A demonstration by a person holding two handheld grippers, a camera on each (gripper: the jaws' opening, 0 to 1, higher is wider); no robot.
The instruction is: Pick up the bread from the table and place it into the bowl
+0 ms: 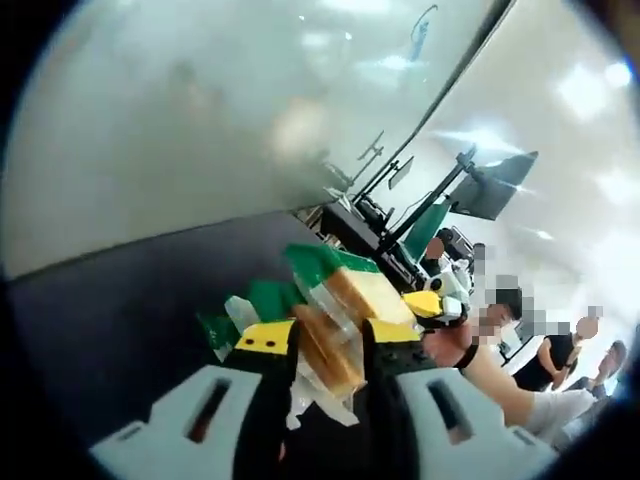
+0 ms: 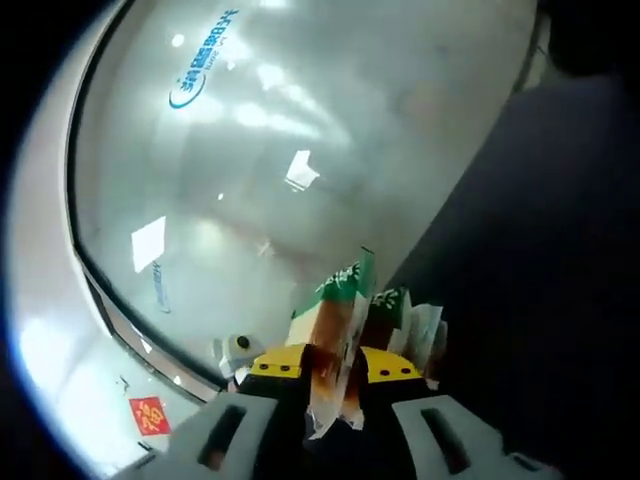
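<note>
I am reading the pick-up as done: the left hand-held gripper (image 1: pixel 330 345) is clamping the wrapped bread (image 1: pixel 345 305) between its jaws, and the right hand-held gripper (image 2: pixel 333 365) is likewise gripping wrapped bread (image 2: pixel 332 325). I am judging both clear of the dark surface (image 1: pixel 120 300). Transfer into the bowl is remaining. In each view the packet's long axis is running forward along the jaws, green end pointing away.
</note>
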